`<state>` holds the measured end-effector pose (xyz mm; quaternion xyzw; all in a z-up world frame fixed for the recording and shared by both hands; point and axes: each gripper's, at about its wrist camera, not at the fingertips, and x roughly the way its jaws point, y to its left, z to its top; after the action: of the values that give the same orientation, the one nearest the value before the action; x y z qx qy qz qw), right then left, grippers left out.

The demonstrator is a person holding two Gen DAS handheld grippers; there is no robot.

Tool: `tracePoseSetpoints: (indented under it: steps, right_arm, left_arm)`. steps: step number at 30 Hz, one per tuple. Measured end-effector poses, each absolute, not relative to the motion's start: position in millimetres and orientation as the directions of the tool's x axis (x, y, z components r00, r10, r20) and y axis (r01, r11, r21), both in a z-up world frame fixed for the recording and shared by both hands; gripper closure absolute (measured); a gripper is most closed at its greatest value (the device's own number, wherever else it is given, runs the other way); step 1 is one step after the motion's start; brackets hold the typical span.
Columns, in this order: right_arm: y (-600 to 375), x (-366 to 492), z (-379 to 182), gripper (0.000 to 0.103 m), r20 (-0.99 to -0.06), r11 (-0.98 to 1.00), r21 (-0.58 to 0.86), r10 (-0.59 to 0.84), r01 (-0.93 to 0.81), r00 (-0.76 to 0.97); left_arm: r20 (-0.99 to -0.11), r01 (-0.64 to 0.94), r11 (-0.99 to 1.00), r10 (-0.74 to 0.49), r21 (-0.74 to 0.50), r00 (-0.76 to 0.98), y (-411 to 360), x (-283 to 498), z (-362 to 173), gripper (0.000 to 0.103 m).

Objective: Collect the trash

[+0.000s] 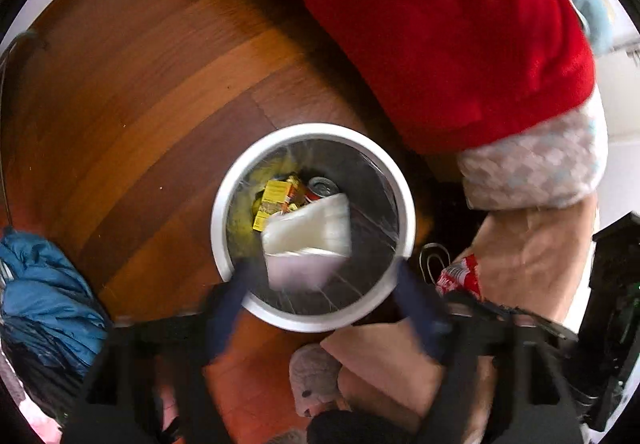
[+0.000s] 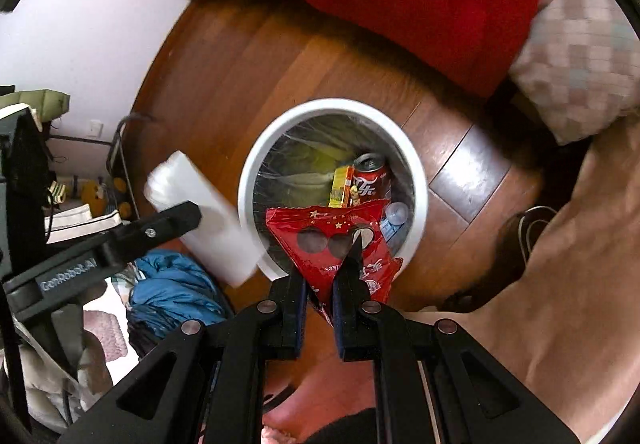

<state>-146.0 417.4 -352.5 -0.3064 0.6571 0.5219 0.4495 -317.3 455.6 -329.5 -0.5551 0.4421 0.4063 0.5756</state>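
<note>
Below, wood floor (image 1: 140, 115); white bin (image 2: 418, 203); left hand-held gripper (image 1: 320, 280) spread, right hand-held gripper (image 2: 320, 276) pinching red wrapper (image 2: 340, 244).

The right hand-held gripper (image 2: 320, 276) has matte black linkage arms with triangular cut-outs, round silver pivot screws, and dark navy pads (image 2: 300, 304) lining its fingers. The left hand-held gripper (image 1: 320, 300) shows blurred navy fingers (image 1: 420, 308) on a black frame; seen from the right wrist, its black arm carries white "GenRobot.AI" lettering and a small screw
</note>
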Motion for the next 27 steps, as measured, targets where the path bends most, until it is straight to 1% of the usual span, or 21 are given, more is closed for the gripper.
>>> tracePoseSetpoints:
  steps: [1,3,4,5,6,7,8,9,11,12,15,19,22,27]
  right_arm:
    - [420,-148,-359,0.091,-0.910,0.267,0.410,0.057,-0.872,-0.411]
    - [430,-154,-369,0.083,-0.905,0.264,0.417,0.035,-0.870,-0.423]
    - [435,-157,-373,0.071,-0.903,0.260,0.422,0.029,-0.869,-0.430]
    - [434,-153,-378,0.054,-0.899,0.259,0.430,0.030,-0.865,-0.438]
    - [436,-152,-380,0.045,-0.893,0.262,0.442,0.035,-0.858,-0.449]
    - [435,-149,-381,0.033,-0.891,0.263,0.446,0.042,-0.855,-0.452]
    - [435,-149,-381,0.025,-0.893,0.260,0.444,0.046,-0.858,-0.448]
    - [433,-147,-379,0.021,-0.894,0.254,0.442,0.050,-0.861,-0.444]
    - [429,-146,-374,0.002,-0.907,0.238,0.419,0.051,-0.876,-0.419]
    - [426,-146,-369,0.000,-0.917,0.227,0.397,0.053,-0.889,-0.396]
    - [414,-145,-351,0.000,-0.955,0.188,0.297,0.058,-0.936,-0.292]
    - [393,-142,-329,0.000,-0.972,0.166,0.234,0.069,-0.958,-0.225]
    - [379,-138,-311,0.000,-0.975,0.155,0.213,0.090,-0.965,-0.201]
    - [352,-134,-263,0.000,-0.967,0.134,0.227,0.148,-0.965,-0.207]
  left_arm:
    - [-0.960,-0.959,0.044,-0.018,-0.281,0.280,458,-318,-330,0.006]
    - [-0.965,-0.964,0.020,0.002,-0.264,0.264,457,-326,-329,0.006]
    - [-0.966,-0.966,0.010,0.017,-0.259,0.259,454,-330,-327,0.006]
    - [-0.966,-0.967,-0.001,0.035,-0.255,0.255,451,-338,-323,0.006]
    - [-0.968,-0.969,-0.010,0.052,-0.248,0.247,449,-341,-321,0.006]
    - [-0.970,-0.972,-0.014,0.072,-0.236,0.234,444,-342,-318,0.006]
    - [-0.973,-0.979,-0.016,0.108,-0.205,0.202,437,-344,-312,0.006]
    - [-0.976,-0.984,-0.016,0.137,-0.175,0.171,433,-346,-307,0.006]
    - [-0.979,-0.996,-0.010,0.182,-0.093,0.090,420,-346,-298,0.006]
    - [-0.979,-0.998,-0.008,0.192,-0.066,0.063,415,-348,-296,0.006]
    - [-0.976,-1.000,0.008,0.218,-0.022,0.023,392,-349,-283,0.006]
    - [-0.969,-0.999,0.041,0.246,0.022,-0.011,366,-345,-265,0.006]
    - [-0.962,-0.998,0.054,0.273,0.016,-0.001,346,-341,-246,0.006]
    - [-0.950,-0.997,0.079,0.312,0.000,0.025,323,-333,-215,0.006]
